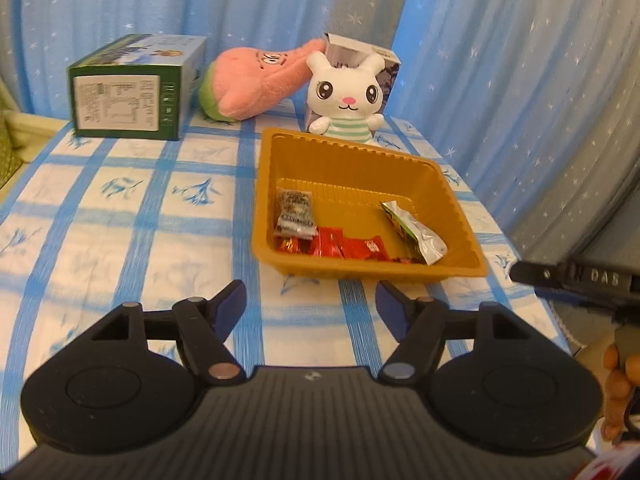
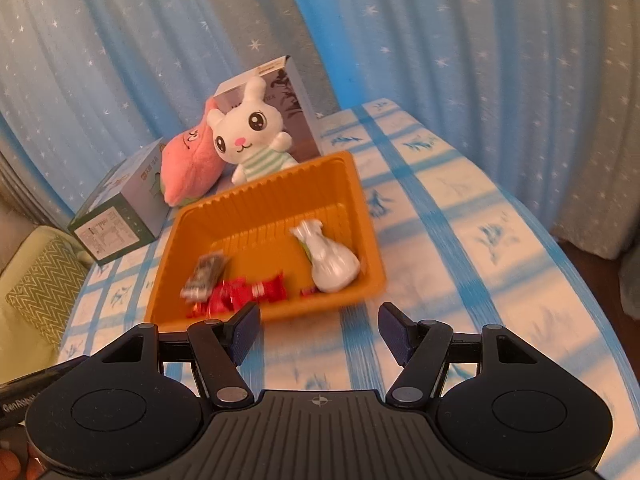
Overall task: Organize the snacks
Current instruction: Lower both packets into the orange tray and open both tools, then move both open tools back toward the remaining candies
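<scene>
An orange plastic tray point(image 1: 344, 152) stands on the blue-checked tablecloth; it also shows in the right wrist view point(image 2: 276, 184). In it lie a dark printed packet point(image 1: 294, 214) point(image 2: 206, 272), several red wrapped candies point(image 1: 352, 246) point(image 2: 248, 292) and a silver pouch point(image 1: 416, 232) point(image 2: 330, 260). My left gripper point(image 1: 312, 300) is open and empty, just in front of the tray's near rim. My right gripper point(image 2: 318, 320) is open and empty, at the tray's near right corner.
Behind the tray sit a white bunny plush point(image 1: 346, 96) point(image 2: 248, 132), a pink plush point(image 1: 256, 80) point(image 2: 192, 168), a grey box point(image 1: 360, 50) point(image 2: 288, 96) and a green box point(image 1: 132, 88) point(image 2: 120, 216). Blue star curtains hang behind. A green cushion point(image 2: 44, 280) lies left of the table.
</scene>
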{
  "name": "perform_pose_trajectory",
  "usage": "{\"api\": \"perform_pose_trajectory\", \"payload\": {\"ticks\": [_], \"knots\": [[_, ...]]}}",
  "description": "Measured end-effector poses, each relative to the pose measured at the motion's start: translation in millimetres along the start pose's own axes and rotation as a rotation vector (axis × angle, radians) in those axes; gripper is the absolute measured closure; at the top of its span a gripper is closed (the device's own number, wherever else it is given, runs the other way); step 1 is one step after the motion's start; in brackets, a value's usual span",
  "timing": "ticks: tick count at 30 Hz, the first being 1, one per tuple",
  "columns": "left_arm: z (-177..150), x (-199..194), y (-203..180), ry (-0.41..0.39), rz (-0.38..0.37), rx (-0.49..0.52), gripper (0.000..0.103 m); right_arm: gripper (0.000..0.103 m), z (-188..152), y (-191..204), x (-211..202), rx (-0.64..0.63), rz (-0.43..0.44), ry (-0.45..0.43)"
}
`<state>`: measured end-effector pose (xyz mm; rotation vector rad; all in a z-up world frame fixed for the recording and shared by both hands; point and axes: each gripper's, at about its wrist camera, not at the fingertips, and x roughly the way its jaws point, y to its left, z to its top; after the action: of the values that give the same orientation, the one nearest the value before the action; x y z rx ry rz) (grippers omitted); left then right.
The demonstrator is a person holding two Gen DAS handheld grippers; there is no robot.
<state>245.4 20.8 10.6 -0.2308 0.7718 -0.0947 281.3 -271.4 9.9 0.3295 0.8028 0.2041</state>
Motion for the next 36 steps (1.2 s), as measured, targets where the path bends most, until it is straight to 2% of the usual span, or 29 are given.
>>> {"api": "perform_pose_trajectory", "payload": {"ticks": [9,17,26,36], "knots": [[-47.8,-70.8,-11.7,-0.023,0.004,0.002,0.029,0.038,-59.1,-1.0,-75.1,0.031,-0.005,-0.006],[-96.1,-109.6,-24.7,-0.003,0.015,0.018,0.029,0.038,-110.7,3.2,-119.7,0.004,-0.018,0.008],[-130.5,-123.9,-32.2,0.025,0.033,0.036,0.029,0.038,-142.8,5.9,-149.4,-0.037,-0.033,0.000],[-147.5,-123.4,-31.3,0.055,0.045,0.051,0.028,0.038,-159.5,3.4,-152.8,-0.046,-0.052,0.002]]}}
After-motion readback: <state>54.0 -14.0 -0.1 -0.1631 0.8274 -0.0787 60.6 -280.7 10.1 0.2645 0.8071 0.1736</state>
